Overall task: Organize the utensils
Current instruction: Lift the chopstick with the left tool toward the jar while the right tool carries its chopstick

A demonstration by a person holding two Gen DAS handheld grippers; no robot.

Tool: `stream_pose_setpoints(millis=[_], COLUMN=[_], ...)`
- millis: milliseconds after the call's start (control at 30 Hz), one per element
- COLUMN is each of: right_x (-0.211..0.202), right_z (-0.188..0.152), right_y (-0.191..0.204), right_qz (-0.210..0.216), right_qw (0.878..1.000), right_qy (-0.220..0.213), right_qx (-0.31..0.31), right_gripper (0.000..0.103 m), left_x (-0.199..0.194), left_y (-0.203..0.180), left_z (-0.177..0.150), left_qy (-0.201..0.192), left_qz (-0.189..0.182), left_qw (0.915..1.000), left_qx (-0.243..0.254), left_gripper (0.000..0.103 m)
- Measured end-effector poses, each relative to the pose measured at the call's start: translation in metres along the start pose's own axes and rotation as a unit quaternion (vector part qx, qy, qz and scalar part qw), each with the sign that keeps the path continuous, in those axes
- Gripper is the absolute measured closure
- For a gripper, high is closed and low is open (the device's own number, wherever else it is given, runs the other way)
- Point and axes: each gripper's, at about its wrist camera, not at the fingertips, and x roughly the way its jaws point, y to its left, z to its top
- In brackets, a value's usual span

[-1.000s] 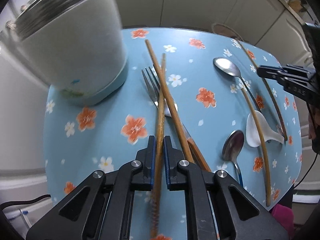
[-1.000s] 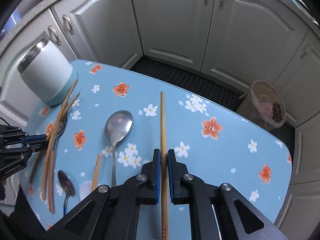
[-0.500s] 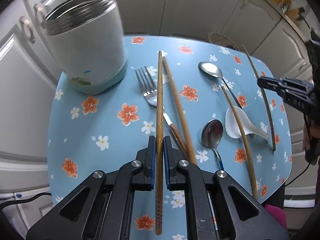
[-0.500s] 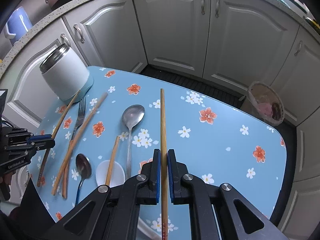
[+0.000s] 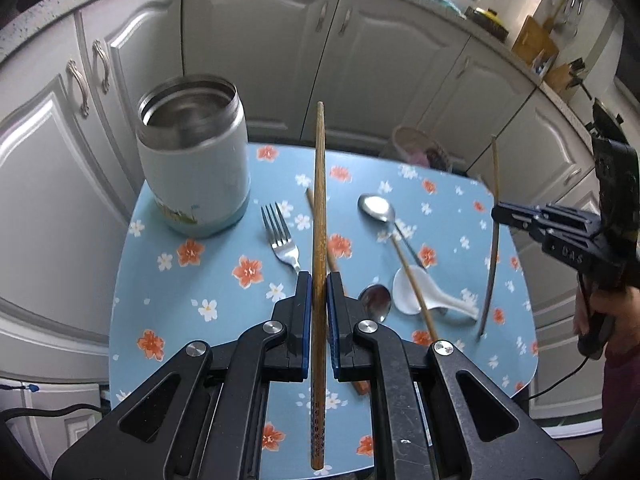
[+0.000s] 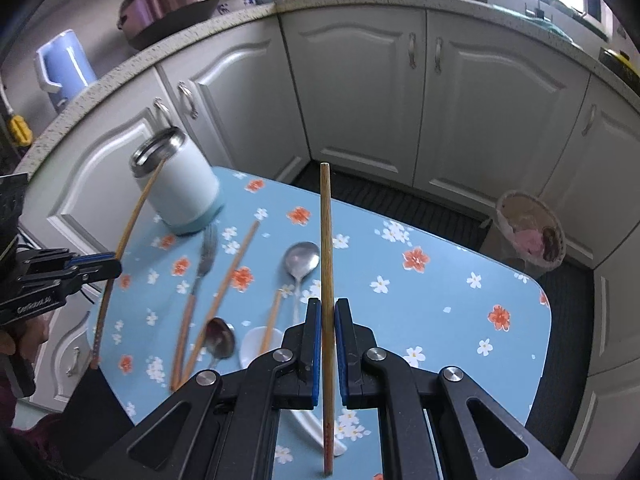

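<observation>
two grippers, each clamped on one chopstick above the floral table (image 5: 168, 288).
left gripper (image 5: 319, 292) pinches a dark chopstick (image 5: 319, 208) beside the open steel jar (image 5: 194, 156); right gripper (image 6: 327, 324) pinches a paler chopstick (image 6: 326, 240); fork (image 5: 280, 236), spoons and other chopsticks lie below.

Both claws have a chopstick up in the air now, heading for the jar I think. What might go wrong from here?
The left claw and right claw each pinch a chopstick near the lower half, so either may pivot or slip. A long tip could hit the jar rim and tip it over.
</observation>
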Motion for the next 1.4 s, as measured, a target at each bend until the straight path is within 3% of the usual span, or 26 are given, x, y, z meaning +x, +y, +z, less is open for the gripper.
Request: stream_pose_setpoints(millis=[267,533,1000,1200,1400], right_x=[-0.029,-0.053,-0.071,-0.071,-0.044], right_z=[0.001,0.024,0.114,0.165,0.203], right_y=[0.019,0.037,0.089,0.118,0.143], right_qz=[0.012,0.023,0.062,0.093,0.124], right_qw=[0.999,0.997,0.99,0.984,0.981], right_qy=[-0.026,-0.06,-0.118,-0.14,-0.14], right_qx=[-0.018,-0.032,-0.052,-0.059,-0.057], right_gripper=[0.097,0.097,0.097,0.097,0.097], left_x=[-0.022,-0.045,-0.07,-0.059,-0.037], left_y=[0.0,0.007,0.053,0.08,0.102], left_z=[0.005,0.024,0.106,0.146,0.168], left_qy=[-0.031,-0.07,-0.146,-0.167,-0.182], left_qz=[-0.009,-0.009,0.033,0.045,0.064], left_qw=[0.9994,0.9972,0.9862,0.9802,0.9742], left_qx=[-0.008,-0.025,-0.071,-0.096,-0.117], left_gripper=[0.097,0.097,0.097,0.097,0.097])
